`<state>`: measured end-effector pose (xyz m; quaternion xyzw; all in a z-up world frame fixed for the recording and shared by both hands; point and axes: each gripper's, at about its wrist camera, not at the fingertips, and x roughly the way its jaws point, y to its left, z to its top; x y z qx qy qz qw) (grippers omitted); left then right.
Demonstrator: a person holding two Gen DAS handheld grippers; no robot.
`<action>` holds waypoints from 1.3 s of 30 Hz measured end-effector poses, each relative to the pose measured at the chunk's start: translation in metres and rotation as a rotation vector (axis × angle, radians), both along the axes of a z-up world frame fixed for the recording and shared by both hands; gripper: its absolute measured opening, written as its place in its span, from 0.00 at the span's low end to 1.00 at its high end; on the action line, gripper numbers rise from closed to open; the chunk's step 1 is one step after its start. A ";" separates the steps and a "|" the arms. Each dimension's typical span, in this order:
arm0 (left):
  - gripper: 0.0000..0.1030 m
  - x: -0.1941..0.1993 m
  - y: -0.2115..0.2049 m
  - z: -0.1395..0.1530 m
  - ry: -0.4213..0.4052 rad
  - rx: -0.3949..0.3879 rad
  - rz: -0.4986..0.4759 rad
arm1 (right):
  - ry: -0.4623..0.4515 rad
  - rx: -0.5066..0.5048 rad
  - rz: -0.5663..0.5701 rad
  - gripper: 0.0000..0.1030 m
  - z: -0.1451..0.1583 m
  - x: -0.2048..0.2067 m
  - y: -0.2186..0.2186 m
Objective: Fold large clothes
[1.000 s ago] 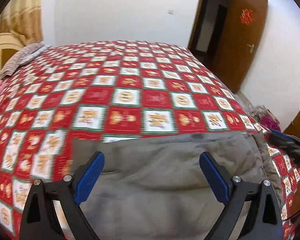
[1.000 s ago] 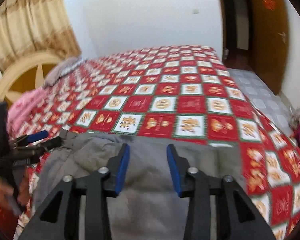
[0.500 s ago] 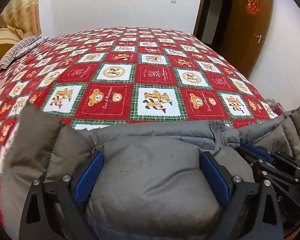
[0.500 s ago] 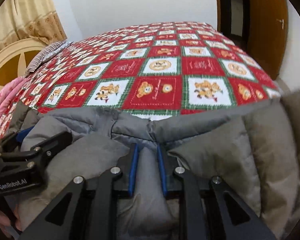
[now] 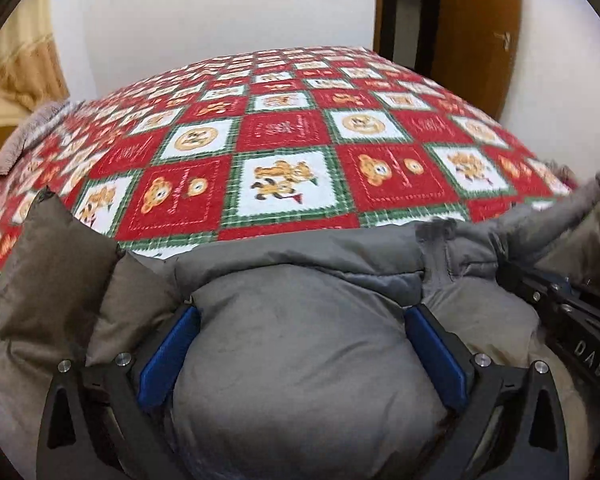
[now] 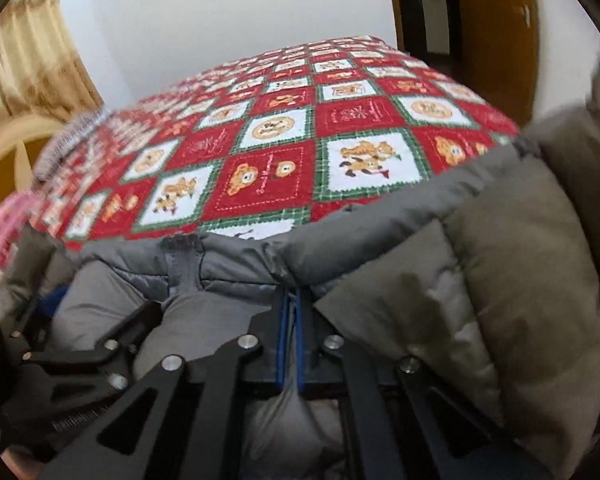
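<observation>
A large grey padded jacket (image 5: 300, 368) lies bunched at the near edge of the bed, its zip (image 5: 436, 264) facing up. My left gripper (image 5: 302, 312) is pushed down into it; its jaws are opening, and a puffy panel bulges between the blue pads (image 5: 168, 352). My right gripper (image 6: 293, 300) is shut, pinching a fold of the jacket (image 6: 500, 280) just right of the zip (image 6: 182, 264). Each gripper shows in the other's view: the right gripper (image 5: 572, 320) at the right edge, the left gripper (image 6: 80, 352) at lower left.
A red, white and green checked bedspread (image 5: 284, 140) with bear pictures covers the bed beyond the jacket. A brown door (image 5: 476, 32) stands at the back right. A curtain (image 6: 32, 60), a curved headboard (image 6: 8, 148) and a striped pillow (image 5: 32, 128) are on the left.
Both grippers have sunk onto the jacket, which now fills the lower part of both views. The right jaws have closed on a fold of fabric. The left jaws stay wide.
</observation>
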<state>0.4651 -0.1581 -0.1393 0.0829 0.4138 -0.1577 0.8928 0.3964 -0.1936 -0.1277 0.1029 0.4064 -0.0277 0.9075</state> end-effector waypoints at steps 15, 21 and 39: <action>0.99 -0.019 0.080 0.075 0.052 -0.184 0.020 | -0.021 0.152 0.191 0.14 0.066 -0.026 0.052; 0.99 -0.030 0.186 0.074 0.068 -0.336 0.184 | 0.109 0.192 0.119 0.00 -0.010 -0.004 0.052; 0.98 -0.026 0.226 -0.005 0.328 -0.550 0.217 | 0.062 0.069 0.138 0.00 -0.014 -0.005 0.065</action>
